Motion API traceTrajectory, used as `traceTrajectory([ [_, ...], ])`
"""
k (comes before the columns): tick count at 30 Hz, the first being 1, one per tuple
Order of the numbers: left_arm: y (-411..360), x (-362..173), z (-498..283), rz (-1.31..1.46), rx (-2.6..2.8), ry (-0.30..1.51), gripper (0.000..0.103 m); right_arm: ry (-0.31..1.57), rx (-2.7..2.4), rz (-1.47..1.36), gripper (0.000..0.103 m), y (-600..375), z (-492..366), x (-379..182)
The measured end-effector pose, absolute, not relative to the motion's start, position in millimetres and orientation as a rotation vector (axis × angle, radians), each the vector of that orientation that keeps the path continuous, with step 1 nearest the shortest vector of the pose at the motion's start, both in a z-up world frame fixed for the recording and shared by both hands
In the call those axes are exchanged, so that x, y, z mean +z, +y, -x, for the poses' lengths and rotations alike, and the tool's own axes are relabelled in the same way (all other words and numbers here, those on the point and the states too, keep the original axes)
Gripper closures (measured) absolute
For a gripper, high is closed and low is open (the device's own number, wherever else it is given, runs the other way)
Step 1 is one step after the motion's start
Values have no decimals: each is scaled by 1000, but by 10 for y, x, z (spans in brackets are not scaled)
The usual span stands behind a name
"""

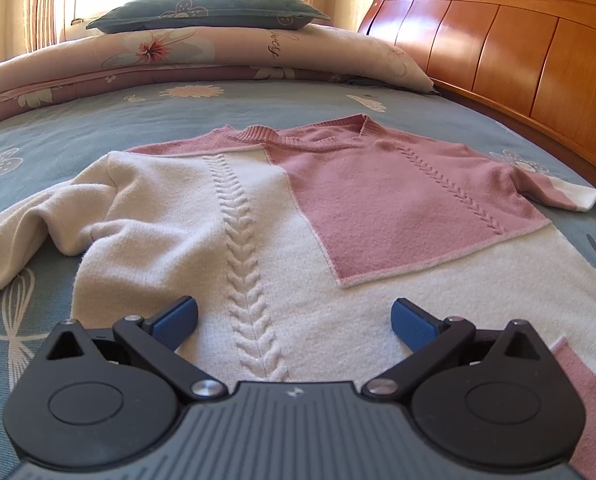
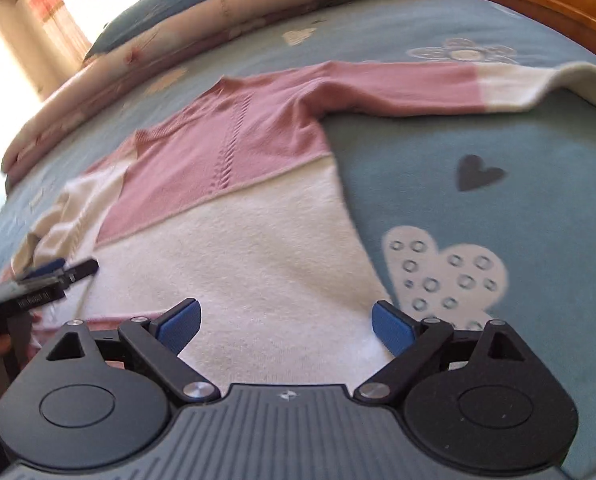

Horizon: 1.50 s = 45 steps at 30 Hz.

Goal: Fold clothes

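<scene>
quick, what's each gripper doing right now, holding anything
Left gripper: open, empty, over the sweater hem.
Right gripper: open, empty, over the same hem.

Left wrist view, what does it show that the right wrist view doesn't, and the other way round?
Only the left wrist view shows the white sleeve, the wooden headboard's panels and the white cable braid. Only the right wrist view shows the outstretched pink sleeve, the dark heart and the left claw. Both show the sweater flat on the bedspread.

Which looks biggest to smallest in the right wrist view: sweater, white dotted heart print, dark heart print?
1. sweater
2. white dotted heart print
3. dark heart print
The dotted heart lies nearer the camera, which exaggerates that gap.
</scene>
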State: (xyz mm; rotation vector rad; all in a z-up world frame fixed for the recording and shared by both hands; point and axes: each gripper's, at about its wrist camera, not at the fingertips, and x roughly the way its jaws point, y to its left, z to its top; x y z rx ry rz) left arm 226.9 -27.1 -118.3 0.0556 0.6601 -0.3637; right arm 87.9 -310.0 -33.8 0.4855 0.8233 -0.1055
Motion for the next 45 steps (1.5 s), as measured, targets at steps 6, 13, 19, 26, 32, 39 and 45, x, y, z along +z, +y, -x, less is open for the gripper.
traceTrajectory([
  [6, -280, -1182, -2265, -61, -358, 661, 1, 861, 5, -556, 7, -2791, -746, -399],
  [13, -295, -1177, -2240, -67, -344, 664, 1, 888, -57, -565, 3, -2669, -334, -416],
  [19, -280, -1175, -2224, -61, -342, 664, 1, 848, -12, -539, 3, -2472, -557, -395],
  [26, -302, -1165, -2210, -73, -334, 675, 1, 877, 6, -591, 0, -2357, -397, -434],
  [32, -308, -1161, -2194, -78, -332, 676, 1, 809, 26, -559, 0, -2344, -795, -309],
  [39, -319, -1160, -2194, -81, -328, 677, 1, 830, 35, -557, 0, -2231, -786, -457],
  [45, -324, -1168, -2178, -83, -325, 672, 1, 735, -84, -599, 0, -2700, -574, -316],
])
